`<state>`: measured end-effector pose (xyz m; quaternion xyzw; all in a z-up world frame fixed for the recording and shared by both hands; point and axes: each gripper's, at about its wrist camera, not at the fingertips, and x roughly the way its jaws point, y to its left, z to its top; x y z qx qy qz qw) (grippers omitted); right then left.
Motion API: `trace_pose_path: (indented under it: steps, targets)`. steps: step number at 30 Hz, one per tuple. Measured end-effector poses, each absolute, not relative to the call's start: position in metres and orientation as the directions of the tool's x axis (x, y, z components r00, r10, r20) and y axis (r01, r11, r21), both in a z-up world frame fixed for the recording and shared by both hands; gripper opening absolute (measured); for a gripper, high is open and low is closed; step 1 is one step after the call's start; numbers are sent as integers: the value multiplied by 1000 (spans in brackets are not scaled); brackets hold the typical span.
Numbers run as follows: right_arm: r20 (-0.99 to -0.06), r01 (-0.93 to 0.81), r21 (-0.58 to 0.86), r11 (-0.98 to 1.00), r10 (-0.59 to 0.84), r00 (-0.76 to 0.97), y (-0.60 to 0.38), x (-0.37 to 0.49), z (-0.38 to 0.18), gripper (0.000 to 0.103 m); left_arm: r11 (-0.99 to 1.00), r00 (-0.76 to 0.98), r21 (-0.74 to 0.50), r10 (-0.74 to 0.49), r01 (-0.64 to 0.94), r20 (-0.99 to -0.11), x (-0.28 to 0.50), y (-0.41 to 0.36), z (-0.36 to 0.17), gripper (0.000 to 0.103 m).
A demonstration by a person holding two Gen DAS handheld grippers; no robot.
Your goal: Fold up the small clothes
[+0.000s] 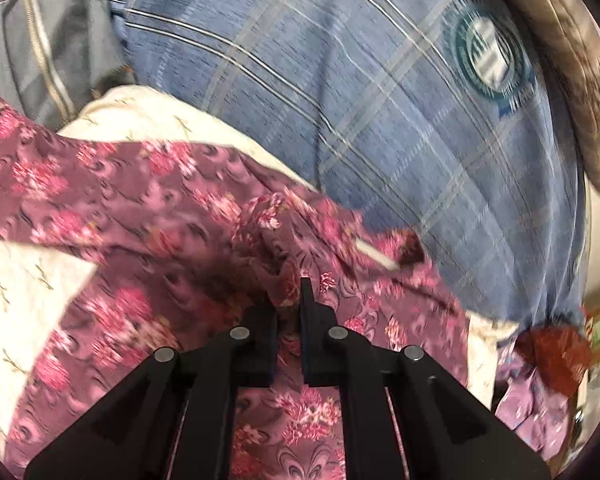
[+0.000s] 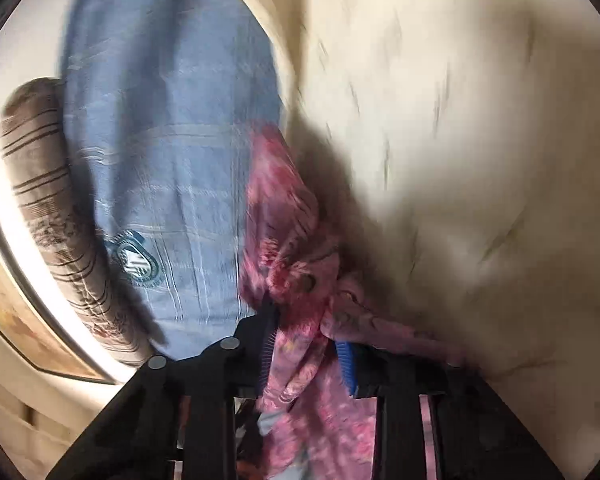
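Right wrist view: my right gripper (image 2: 306, 320) jaws clamp bunched floral garment (image 2: 284, 216); my left gripper (image 1: 288, 300) jaws pinch its fabric (image 1: 148, 200).

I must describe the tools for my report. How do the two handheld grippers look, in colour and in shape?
Both are matte black. The left gripper has angled linkage bars joined by round silver pins, and flat, narrow fingers. The right gripper has the same black bars and silver pins, with ribbed blue pads inside its fingers. No cables or sleeves show.

Garment (image 1: 148, 200) on sheet (image 1: 28, 280), bedspread (image 1: 340, 100) behind, cushion (image 1: 560, 60) seemingly beyond
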<state>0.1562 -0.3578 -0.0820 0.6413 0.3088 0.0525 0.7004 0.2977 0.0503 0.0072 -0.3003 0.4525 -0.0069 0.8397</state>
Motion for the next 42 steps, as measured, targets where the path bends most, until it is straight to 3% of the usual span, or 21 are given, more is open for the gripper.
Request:
trace_pose_path:
  steps: [5, 6, 8, 10, 13, 17, 19, 20, 21, 24, 26, 28, 32, 38, 42]
  targets:
    - [-550, 471, 824, 314, 248, 798, -409, 124, -79, 24, 842, 518, -464, -277, -275, -810, 298, 35, -21, 6]
    - [-535, 473, 840, 264, 266, 802, -421, 116, -87, 21, 840, 510, -466, -282, -279, -813, 298, 37, -24, 6]
    - [-500, 451, 864, 223, 283, 818, -425, 106, -81, 29, 826, 500, -476, -288, -302, -817, 297, 43, -31, 6]
    - [-478, 391, 870, 300, 317, 819, -412, 109, -60, 49, 802, 491, -505, -317, -317, -811, 297, 49, -35, 7]
    - [-458, 308, 877, 368, 453, 765, -379, 132, -49, 63, 799, 490, -510, -321, -319, -810, 295, 51, -34, 7]
    - [-529, 363, 842, 398, 480, 700, -354, 166, -65, 62, 804, 485, -510, -330, -305, -810, 294, 50, -31, 7]
    - [-550, 368, 826, 428, 464, 695, -349, 182, -65, 52, 803, 485, -514, -335, -302, -808, 295, 50, -28, 7]
    - [-584, 371, 795, 480, 439, 683, -347, 188, -59, 26, 801, 487, -516, -335, -303, -807, 296, 50, -28, 7]
    - [-596, 365, 780, 509, 421, 684, -347, 195, -53, 10, 800, 488, -516, -333, -306, -807, 297, 50, -28, 9]
    - [-643, 376, 710, 595, 331, 691, -343, 195, -36, 10, 814, 445, -468, -298, -344, -845, 304, 47, -41, 15]
    - [-729, 420, 627, 656, 304, 613, -332, 204, -49, 9, 810, 415, -455, -294, -370, -861, 304, 47, -55, 15]
    - [-730, 404, 618, 675, 301, 613, -328, 205, -54, 9, 799, 434, -481, -313, -361, -845, 300, 52, -53, 15]
    - [-751, 400, 578, 712, 272, 602, -317, 196, -34, 18, 764, 418, -515, -352, -388, -837, 288, 72, -44, 19]
    - [-769, 346, 496, 796, 218, 600, -277, 173, 5, 31, 786, 428, -480, -307, -390, -850, 251, 97, -23, 26]
    - [-777, 206, 437, 876, 252, 577, -222, 167, 25, 32, 820, 433, -441, -270, -364, -860, 229, 115, -6, 40]
